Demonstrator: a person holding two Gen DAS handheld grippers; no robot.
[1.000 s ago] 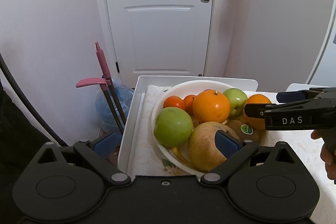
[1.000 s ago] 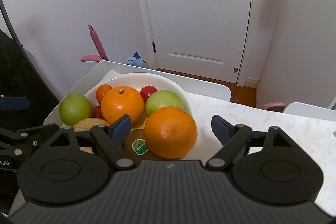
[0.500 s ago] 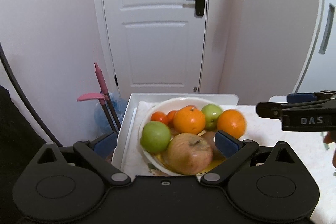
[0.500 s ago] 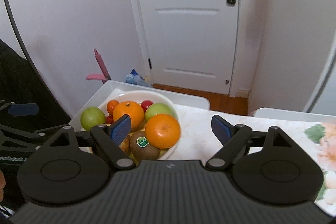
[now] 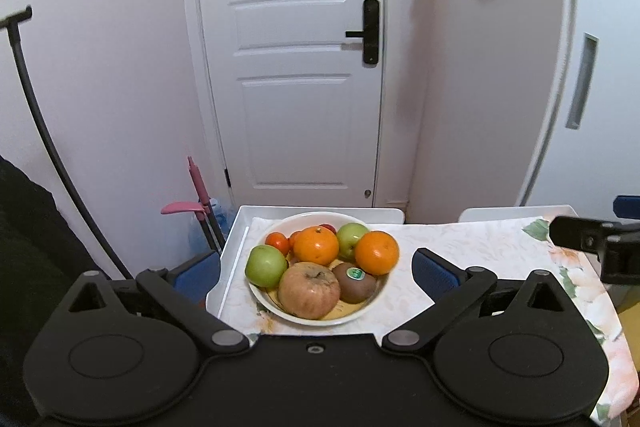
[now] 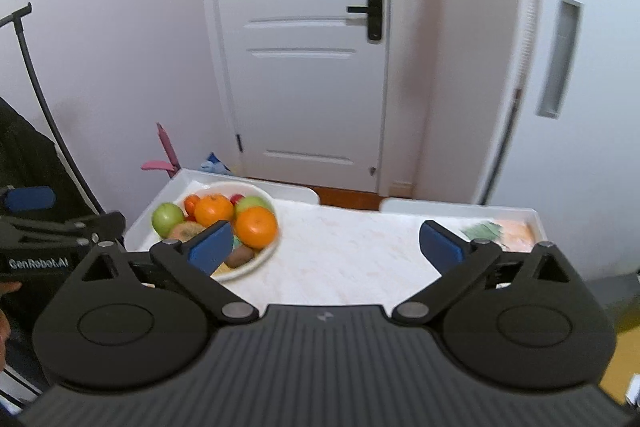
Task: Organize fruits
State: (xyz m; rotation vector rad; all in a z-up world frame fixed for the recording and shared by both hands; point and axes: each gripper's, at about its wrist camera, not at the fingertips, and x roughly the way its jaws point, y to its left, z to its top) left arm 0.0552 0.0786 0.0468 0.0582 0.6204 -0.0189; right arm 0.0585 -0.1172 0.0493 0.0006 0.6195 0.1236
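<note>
Fruit bowl [image 5: 320,317] on table, framed between wide-spread fingers of left claw [image 5: 316,269]. Right claw [image 6: 326,241] spread too, empty, bowl just past its left finger [image 6: 210,247].

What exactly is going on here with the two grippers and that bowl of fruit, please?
A person holds a gripper in each hand over a table with a floral cloth. Both the left gripper and the right gripper are open and empty, hanging short of a white bowl. The bowl holds two oranges, two green apples, a brownish apple, a kiwi and some small red-orange fruits. Nothing is gripped.
</note>
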